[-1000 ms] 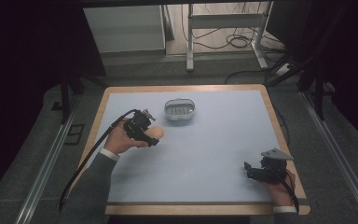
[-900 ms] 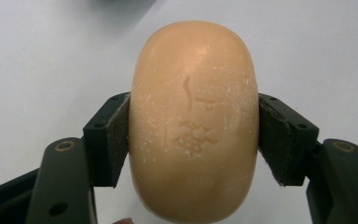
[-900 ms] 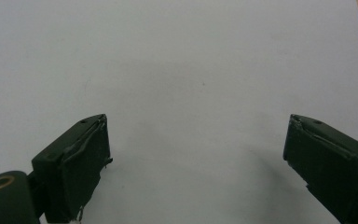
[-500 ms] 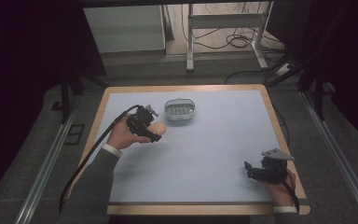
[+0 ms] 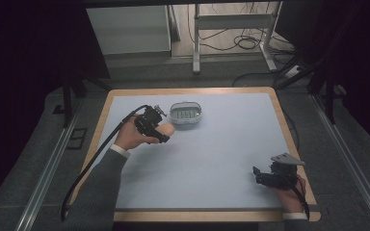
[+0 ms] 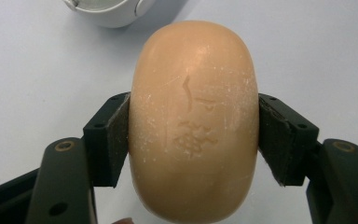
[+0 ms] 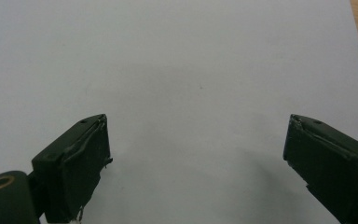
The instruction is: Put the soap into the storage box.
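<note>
Peach-coloured oval soap bar (image 6: pixel 193 121) clamped in left gripper (image 5: pixel 152 126), raised at table's far left just beside white slotted plastic soap dish (image 5: pixel 186 114), seemingly not yet placed inside; right gripper (image 5: pixel 271 176) open, idle near right.

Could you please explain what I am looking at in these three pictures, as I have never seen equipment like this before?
A person sits at a table and holds a two-jaw tool in each hand. The high view looks down from above; the other two come from cameras riding on the tools. The left hand-held gripper is clamped on a peach-coloured bar of soap, next to a white soap dish. The right hand-held gripper is open over bare tabletop near the table's right front corner.
</note>
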### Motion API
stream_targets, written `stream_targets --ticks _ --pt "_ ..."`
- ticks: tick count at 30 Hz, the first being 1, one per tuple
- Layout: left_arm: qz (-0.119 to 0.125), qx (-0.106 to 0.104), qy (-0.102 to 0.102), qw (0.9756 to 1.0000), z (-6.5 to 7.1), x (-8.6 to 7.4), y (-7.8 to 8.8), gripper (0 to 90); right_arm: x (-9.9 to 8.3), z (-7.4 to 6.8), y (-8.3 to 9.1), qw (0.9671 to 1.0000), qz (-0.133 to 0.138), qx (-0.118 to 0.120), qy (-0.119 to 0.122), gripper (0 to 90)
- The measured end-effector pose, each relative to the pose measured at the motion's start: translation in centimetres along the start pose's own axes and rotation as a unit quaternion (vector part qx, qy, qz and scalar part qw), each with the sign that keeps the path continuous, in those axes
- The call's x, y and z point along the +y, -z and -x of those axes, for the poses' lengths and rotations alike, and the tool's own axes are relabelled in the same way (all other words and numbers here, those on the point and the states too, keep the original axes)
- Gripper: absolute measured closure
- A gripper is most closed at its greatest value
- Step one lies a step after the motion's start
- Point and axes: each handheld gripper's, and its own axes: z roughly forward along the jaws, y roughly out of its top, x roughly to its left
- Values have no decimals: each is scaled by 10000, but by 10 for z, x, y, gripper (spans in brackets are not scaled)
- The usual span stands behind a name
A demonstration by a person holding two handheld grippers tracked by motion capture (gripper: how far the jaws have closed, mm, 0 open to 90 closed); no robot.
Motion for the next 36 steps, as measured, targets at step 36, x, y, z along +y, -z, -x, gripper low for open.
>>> stream_targets --ticks 36 --pt "-85 -28 -38 10000 -16 28 -16 326 2 1 2 10000 69 -11 -2 71"
